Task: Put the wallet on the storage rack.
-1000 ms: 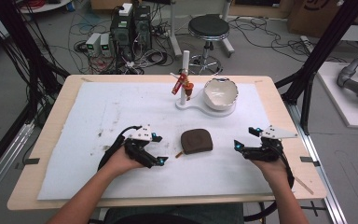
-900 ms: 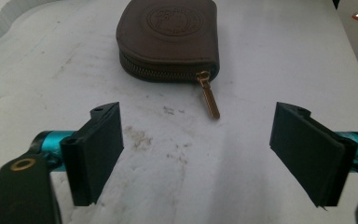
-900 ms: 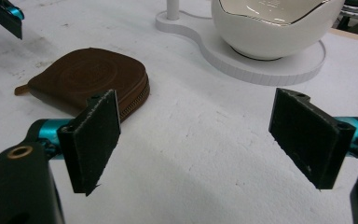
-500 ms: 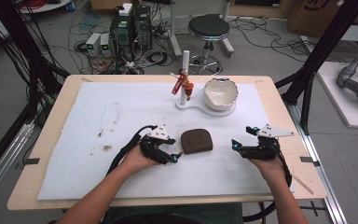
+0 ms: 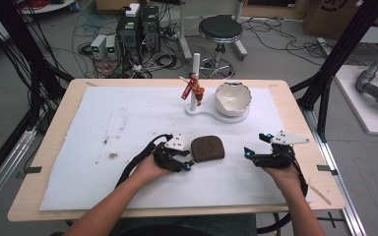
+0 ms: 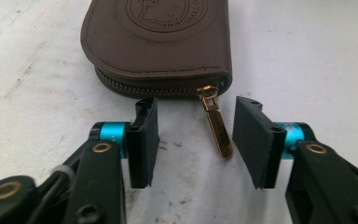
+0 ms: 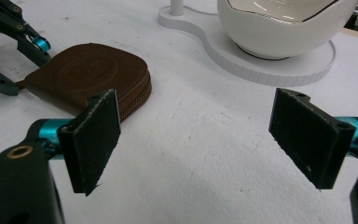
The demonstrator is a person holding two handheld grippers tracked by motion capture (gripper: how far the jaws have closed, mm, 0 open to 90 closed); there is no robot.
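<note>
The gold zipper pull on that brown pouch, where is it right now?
In the left gripper view, the zipper pull lies on the white mat between the left gripper's open jaws, untouched, trailing from the brown pouch's near corner.

The pouch point(image 6: 161, 44) is dark brown with an embossed round emblem on top, and its zip pull point(image 6: 216, 123) is brassy gold. The bowl point(image 5: 233, 98) is glossy white; black grippers carry turquoise fittings.

Our left gripper point(image 5: 184, 161) and right gripper point(image 5: 256, 155) were black, each topped by a grey three-cornered plate. Flat black fingers point(image 6: 145, 140) sat on turquoise collars with brass rivets, and black cables trailed back along our bare forearms.
</note>
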